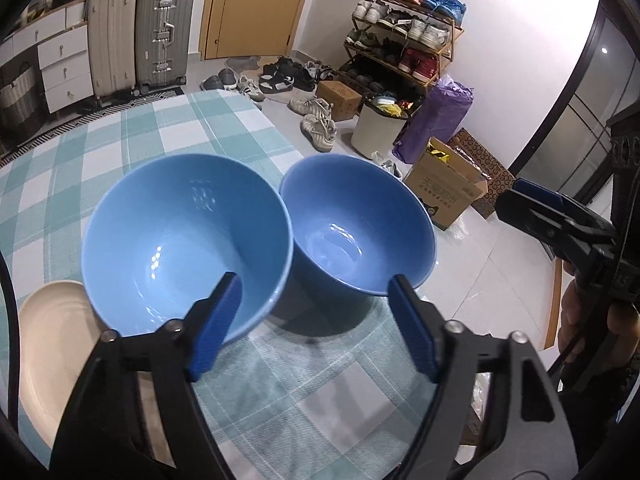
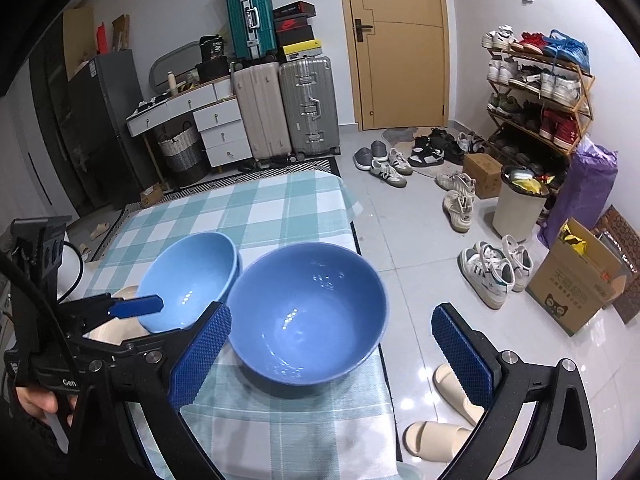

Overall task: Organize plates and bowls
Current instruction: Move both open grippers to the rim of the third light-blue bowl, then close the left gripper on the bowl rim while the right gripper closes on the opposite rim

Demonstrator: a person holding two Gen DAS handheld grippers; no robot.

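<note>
— Checked cloth on the table [image 2: 280,208]: what sits on it?
— A cream plate [image 1: 48,344] at its left edge, two empty blue bowls: left bowl [image 1: 184,240] overlapping it, right bowl [image 2: 308,316] by the right edge.
— Grippers?
— Left gripper [image 1: 312,320] and right gripper [image 2: 332,356] both gape wide, holding nothing.

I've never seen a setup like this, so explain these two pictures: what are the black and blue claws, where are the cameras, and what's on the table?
No robot here: a person holds a two-finger clamp in each hand, with a camera looking along its blue pads. One picture looks past the left hand-held gripper, the other past the right hand-held gripper. Both are open and hold nothing. On the checked tablecloth stand two blue bowls side by side: the left bowl and the right bowl. A cream plate lies beside the left bowl.
</note>
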